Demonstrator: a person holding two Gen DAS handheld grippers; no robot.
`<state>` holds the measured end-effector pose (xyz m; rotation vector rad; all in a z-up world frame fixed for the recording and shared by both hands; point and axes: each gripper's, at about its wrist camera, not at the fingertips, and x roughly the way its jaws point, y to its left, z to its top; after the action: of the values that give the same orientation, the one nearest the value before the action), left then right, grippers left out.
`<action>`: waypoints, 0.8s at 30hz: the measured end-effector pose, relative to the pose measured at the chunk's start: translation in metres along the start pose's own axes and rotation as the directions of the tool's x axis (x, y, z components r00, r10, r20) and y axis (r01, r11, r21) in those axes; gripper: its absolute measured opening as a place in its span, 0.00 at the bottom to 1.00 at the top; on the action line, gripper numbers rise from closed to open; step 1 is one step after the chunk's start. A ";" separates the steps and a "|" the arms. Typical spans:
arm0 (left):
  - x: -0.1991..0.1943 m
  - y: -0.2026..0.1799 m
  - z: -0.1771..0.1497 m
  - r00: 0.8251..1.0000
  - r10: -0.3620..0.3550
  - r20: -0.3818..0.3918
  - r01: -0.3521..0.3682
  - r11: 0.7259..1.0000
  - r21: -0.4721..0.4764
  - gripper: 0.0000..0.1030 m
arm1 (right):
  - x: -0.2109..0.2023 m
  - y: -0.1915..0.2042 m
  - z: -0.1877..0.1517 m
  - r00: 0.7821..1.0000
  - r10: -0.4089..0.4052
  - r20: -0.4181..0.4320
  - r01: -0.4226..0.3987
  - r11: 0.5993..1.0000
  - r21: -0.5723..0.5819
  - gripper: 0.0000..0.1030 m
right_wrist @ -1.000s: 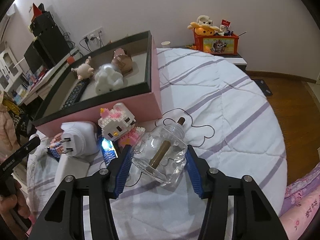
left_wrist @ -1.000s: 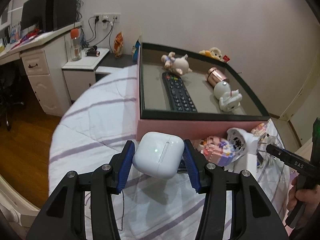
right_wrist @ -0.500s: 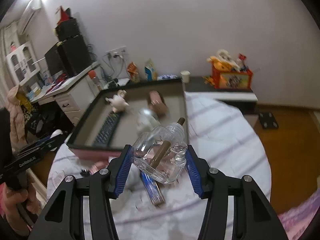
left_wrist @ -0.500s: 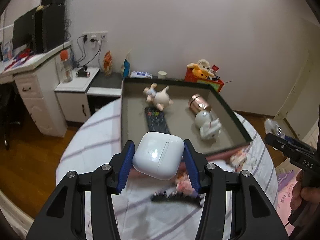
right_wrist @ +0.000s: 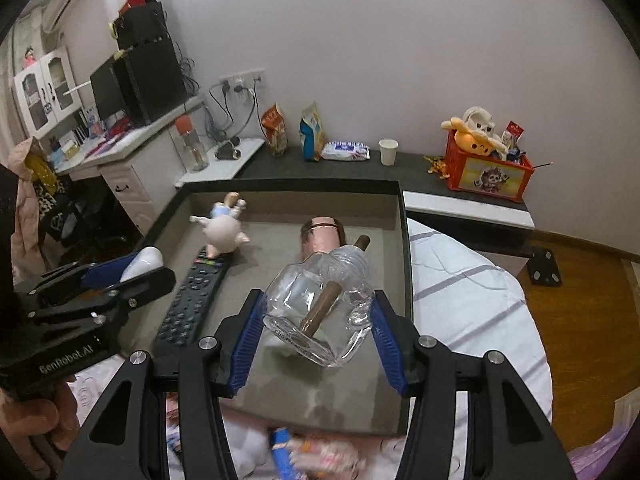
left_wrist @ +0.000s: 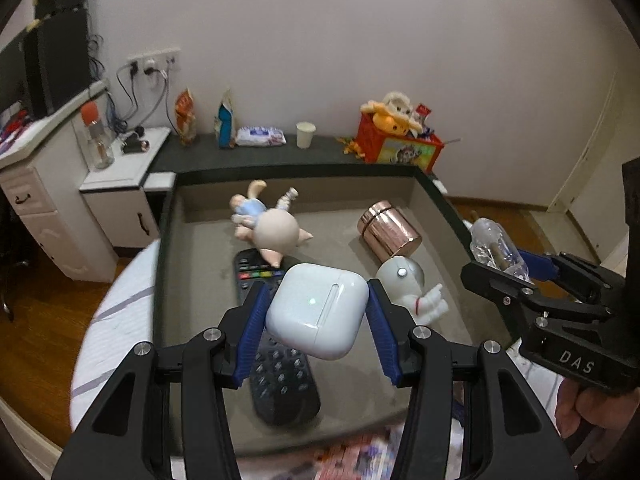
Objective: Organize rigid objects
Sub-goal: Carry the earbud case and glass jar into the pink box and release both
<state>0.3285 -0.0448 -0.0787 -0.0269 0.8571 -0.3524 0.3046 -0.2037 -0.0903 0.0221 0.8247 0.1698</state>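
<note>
Here we carry two things above the box (left_wrist: 168, 264): the left gripper (left_wrist: 316, 312) clamps a smooth, light earbud case (left_wrist: 318, 310) by its sides, the right gripper (right_wrist: 316, 316) grips a fragile, slippery glass bottle (right_wrist: 320, 304) across its body, over the remote (right_wrist: 192, 300) and copper tin (left_wrist: 390, 234).

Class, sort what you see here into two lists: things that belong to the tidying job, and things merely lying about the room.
Belong to the job:
- white earbud case, held in the left gripper
- glass bottle, held in the right gripper
- storage box
- remote control, pig figurine, copper canister, inside it

Just lying about:
- paper cup
- red toy crate
- snack bags
</note>
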 end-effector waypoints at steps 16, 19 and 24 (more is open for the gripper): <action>0.046 -0.011 -0.006 0.993 0.039 -0.112 -0.036 0.999 0.023 0.72 | 0.037 -0.009 -0.002 0.998 0.004 -0.058 -0.008 0.997 -0.073 0.57; 0.042 -0.007 -0.007 0.992 0.059 -0.116 -0.058 0.998 0.009 0.81 | 0.034 -0.013 -0.004 0.999 0.019 -0.045 -0.022 0.998 -0.053 0.75; 0.015 -0.001 -0.011 0.994 0.072 -0.076 -0.074 0.997 -0.014 0.93 | 0.017 -0.011 -0.009 0.999 0.029 -0.023 -0.030 0.999 -0.027 0.83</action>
<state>0.3290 -0.0488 -0.0972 0.0022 0.9337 -0.2789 0.3106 -0.2119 -0.1099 0.0066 0.8445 0.2093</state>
